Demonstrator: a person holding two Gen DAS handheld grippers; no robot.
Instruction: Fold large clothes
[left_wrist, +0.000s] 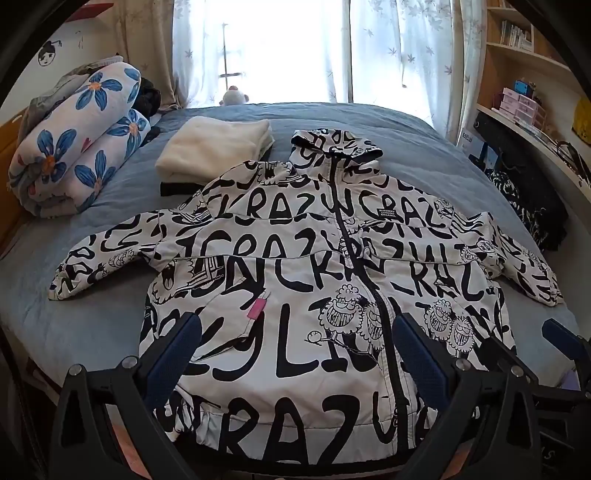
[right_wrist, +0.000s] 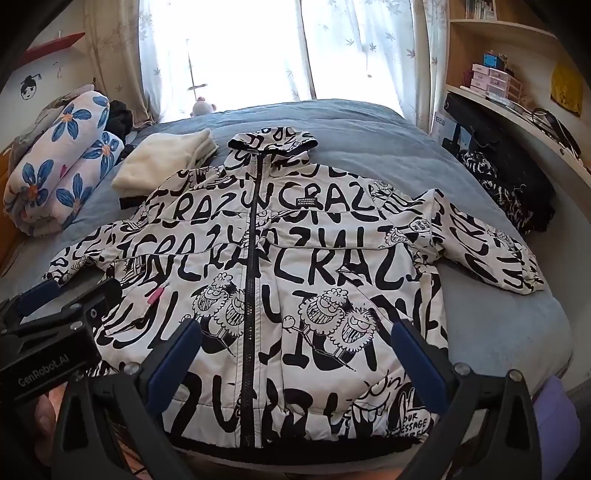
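Graffiti lettering in black covers the white hooded zip-up jacket (left_wrist: 295, 266), which lies face up and spread flat on the blue-covered bed (left_wrist: 92, 325), sleeves out to both sides, hood toward the bright curtained window (left_wrist: 288, 48). Both tools hang above its hem, tilted downward. The left tool (left_wrist: 295, 354) stands wide with nothing between its blue-padded fingers (left_wrist: 173, 354); the right tool (right_wrist: 295, 354) is just as wide and empty. Beyond the jacket's shoulder sits a folded cream fleece garment (left_wrist: 214, 147), and a rolled quilt with blue flowers (left_wrist: 77, 140) rests near the bed's far left corner.
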